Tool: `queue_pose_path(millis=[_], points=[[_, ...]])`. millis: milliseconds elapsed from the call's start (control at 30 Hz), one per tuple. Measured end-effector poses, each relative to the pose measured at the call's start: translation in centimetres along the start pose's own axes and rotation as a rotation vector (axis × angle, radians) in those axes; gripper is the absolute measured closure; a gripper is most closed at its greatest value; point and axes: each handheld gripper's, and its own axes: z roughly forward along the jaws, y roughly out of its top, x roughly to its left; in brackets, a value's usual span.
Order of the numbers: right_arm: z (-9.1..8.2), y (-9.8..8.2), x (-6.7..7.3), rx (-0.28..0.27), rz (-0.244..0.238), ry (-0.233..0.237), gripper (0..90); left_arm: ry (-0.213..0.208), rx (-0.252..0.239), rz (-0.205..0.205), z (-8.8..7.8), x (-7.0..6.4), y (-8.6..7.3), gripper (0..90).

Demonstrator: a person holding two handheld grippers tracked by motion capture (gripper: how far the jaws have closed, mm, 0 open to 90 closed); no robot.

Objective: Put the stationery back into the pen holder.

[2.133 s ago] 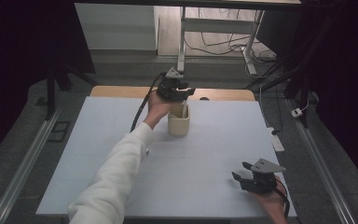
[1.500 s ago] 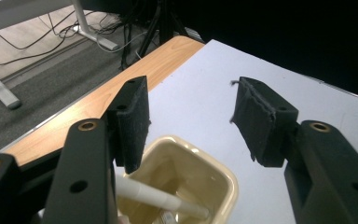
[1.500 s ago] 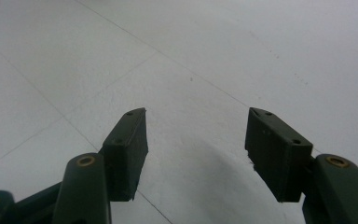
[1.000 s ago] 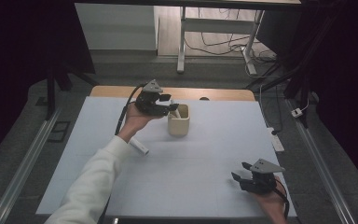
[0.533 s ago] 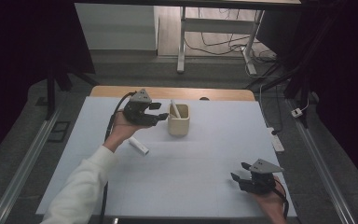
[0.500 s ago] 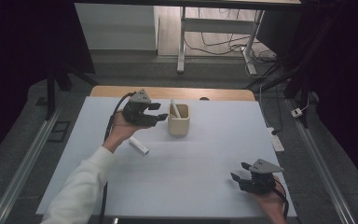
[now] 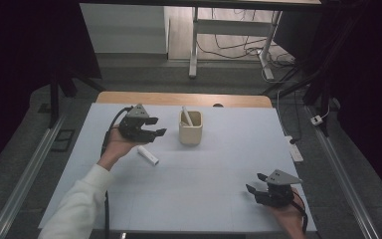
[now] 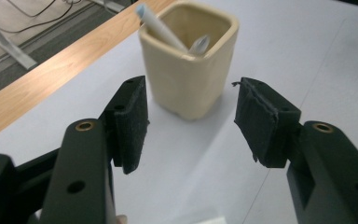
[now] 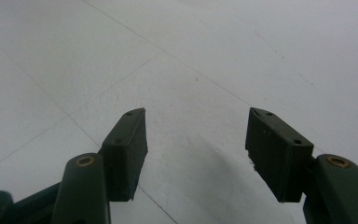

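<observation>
White and small, the marker lying on the worktop just below the wide, empty left gripper should be picked up at its middle and dropped into the cream cup.

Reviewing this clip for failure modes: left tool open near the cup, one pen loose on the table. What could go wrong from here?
1. The left tool hangs open beside the beige cup; a careless sweep could tip it and spill the pen in the cup.
2. The white pen lies flat on the table; a pinch from above may roll it away.
</observation>
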Motion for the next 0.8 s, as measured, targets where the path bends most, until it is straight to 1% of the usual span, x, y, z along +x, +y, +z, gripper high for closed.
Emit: queue_pose_path(millis=[133, 200, 433, 533, 633, 700, 800], points=[[0.0, 0.0, 0.0, 0.000, -0.001, 0.000, 38.1, 0.018, 0.012, -0.014, -0.2, 0.6, -0.9, 43.2], [0.0, 0.0, 0.0, 0.000, -0.001, -0.001, 38.1, 0.022, 0.015, -0.028, -0.1, 0.8, -1.4, 43.2], [0.0, 0.0, 0.0, 0.000, -0.002, -0.004, 38.0, 0.048, 0.049, -0.058, 0.0, 1.7, -3.1, 43.6], [0.0, 0.0, 0.0, 0.001, 0.000, 0.000, 38.0, 0.060, 0.069, -0.083, 0.1, 2.3, -4.0, 44.0], [0.0, 0.0, 0.0, 0.000, -0.001, 0.000, 38.0, 0.069, 0.095, -0.114, 0.2, 3.0, -4.9, 46.3], [0.0, 0.0, 0.0, 0.000, -0.001, 0.000, 38.0, 0.073, 0.104, -0.136, 0.3, 3.4, -5.5, 49.2], [0.0, 0.0, 0.0, -0.001, 0.000, 0.000, 38.0, 0.082, 0.122, -0.166, 0.4, 3.9, -6.2, 51.2]])
